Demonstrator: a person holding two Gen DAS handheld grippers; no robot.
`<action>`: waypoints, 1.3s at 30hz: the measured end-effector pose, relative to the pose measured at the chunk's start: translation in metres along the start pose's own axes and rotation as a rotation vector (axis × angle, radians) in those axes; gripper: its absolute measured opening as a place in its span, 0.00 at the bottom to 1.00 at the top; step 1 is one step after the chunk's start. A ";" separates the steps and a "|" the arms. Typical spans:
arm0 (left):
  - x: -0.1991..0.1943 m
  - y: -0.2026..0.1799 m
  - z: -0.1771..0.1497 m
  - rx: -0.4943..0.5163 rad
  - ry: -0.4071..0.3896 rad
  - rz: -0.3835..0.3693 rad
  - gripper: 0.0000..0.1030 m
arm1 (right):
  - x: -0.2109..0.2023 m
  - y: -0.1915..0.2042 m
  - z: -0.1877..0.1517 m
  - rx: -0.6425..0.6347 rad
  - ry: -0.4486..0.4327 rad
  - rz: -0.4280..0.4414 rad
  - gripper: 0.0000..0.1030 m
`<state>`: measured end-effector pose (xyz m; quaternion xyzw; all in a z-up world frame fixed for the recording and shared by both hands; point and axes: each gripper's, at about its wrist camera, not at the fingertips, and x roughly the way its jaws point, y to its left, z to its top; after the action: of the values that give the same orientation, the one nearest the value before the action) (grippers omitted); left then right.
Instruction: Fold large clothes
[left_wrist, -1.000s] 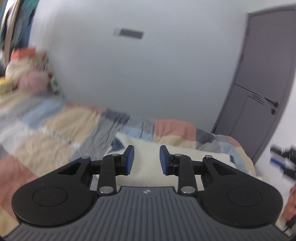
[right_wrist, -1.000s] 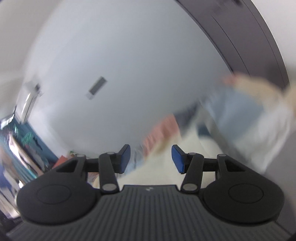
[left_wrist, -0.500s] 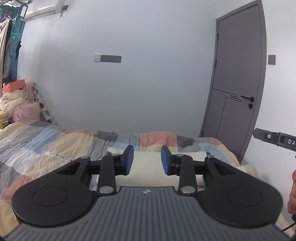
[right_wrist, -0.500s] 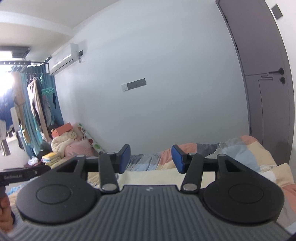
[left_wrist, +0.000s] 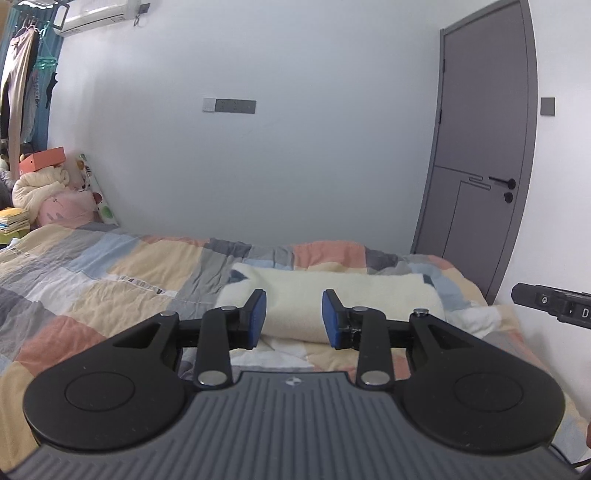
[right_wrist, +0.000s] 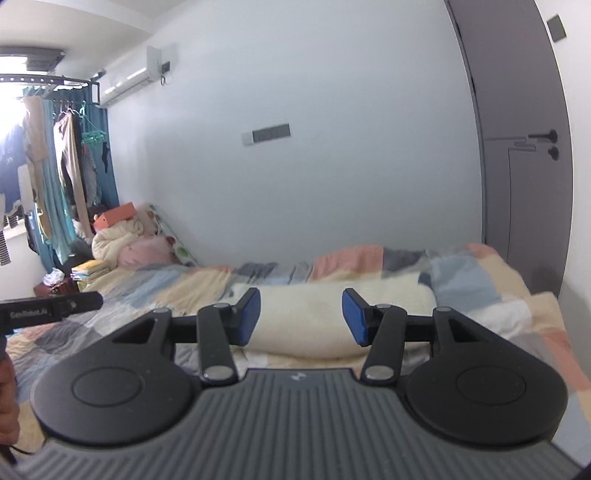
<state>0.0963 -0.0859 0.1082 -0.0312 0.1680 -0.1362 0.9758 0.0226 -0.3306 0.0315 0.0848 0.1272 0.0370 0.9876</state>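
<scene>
A cream fleecy garment (left_wrist: 295, 299) lies folded into a long low bundle on the patchwork bedspread (left_wrist: 110, 280); it also shows in the right wrist view (right_wrist: 303, 314). My left gripper (left_wrist: 293, 319) is open and empty, held in the air in front of the bundle. My right gripper (right_wrist: 301, 317) is open and empty, also in front of the bundle and clear of it. The right gripper's tip (left_wrist: 550, 304) shows at the right edge of the left wrist view. The left gripper's tip (right_wrist: 48, 312) shows at the left edge of the right wrist view.
The bed runs along a white wall (left_wrist: 295, 166). A grey door (left_wrist: 480, 155) stands past the bed's right end. Pillows, a pink cushion and an orange box (left_wrist: 44, 162) pile at the left end. Clothes hang on a rack (right_wrist: 55, 166).
Both grippers have tilted up and steadied to a level view across the bed. Both stay open and empty. The cream bundle has not moved.
</scene>
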 end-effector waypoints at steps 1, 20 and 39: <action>0.000 0.000 -0.003 -0.002 0.004 -0.007 0.38 | 0.000 0.000 -0.002 0.003 0.008 -0.003 0.51; -0.005 0.004 -0.030 0.005 0.061 -0.026 0.91 | -0.008 0.002 -0.052 0.048 0.076 -0.083 0.51; 0.000 -0.005 -0.036 0.048 0.082 -0.002 0.98 | -0.004 0.002 -0.055 0.040 0.103 -0.076 0.51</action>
<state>0.0826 -0.0909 0.0747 -0.0026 0.2045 -0.1425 0.9684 0.0043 -0.3199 -0.0200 0.0978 0.1818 0.0015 0.9785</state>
